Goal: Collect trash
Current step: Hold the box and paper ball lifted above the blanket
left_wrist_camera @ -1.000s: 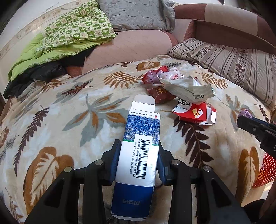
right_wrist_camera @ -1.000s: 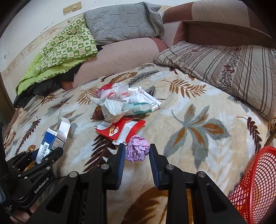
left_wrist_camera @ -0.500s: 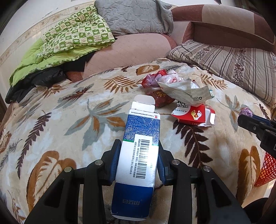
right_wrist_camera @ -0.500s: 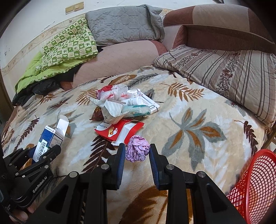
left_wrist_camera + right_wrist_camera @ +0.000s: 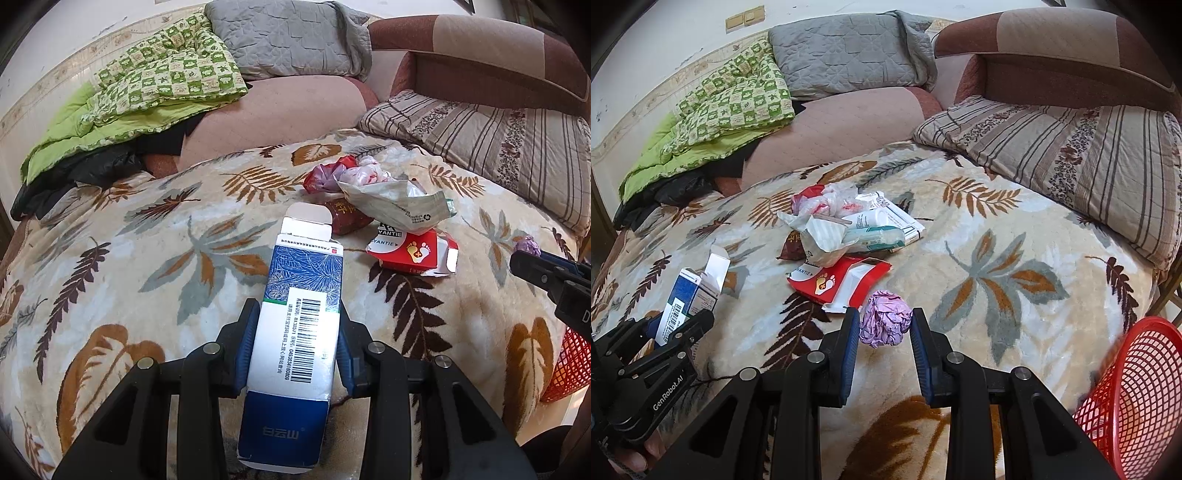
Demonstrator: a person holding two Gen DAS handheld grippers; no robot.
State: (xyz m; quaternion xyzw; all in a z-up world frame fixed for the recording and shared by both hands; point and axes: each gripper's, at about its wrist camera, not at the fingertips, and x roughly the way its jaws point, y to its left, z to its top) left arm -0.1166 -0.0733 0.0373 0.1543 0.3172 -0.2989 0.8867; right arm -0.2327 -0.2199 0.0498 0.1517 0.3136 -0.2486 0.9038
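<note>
My left gripper (image 5: 295, 332) is shut on a blue and white carton (image 5: 299, 317) with a barcode, its top flap open, held above the leaf-patterned blanket. My right gripper (image 5: 884, 328) is shut on a crumpled purple paper ball (image 5: 884, 323). In the right wrist view the left gripper (image 5: 679, 325) shows at the lower left with the carton (image 5: 689, 295). On the blanket lies a trash pile: a red packet with footprints (image 5: 842, 282), a white crumpled bag (image 5: 823, 240), a wipes pack (image 5: 875, 236) and a red and white plastic bag (image 5: 820, 199). A red mesh basket (image 5: 1137, 387) stands at the lower right.
The leaf-patterned blanket (image 5: 997, 258) covers the bed. A striped pillow (image 5: 1071, 155) lies at the right, a grey pillow (image 5: 849, 48) and a green checked quilt (image 5: 735, 99) at the back. A brown headboard (image 5: 1071, 59) rises behind. A fingertip (image 5: 631, 458) shows bottom left.
Both grippers have pulled back a little from the bed with their loads. More of the red basket shows at the lower right.
</note>
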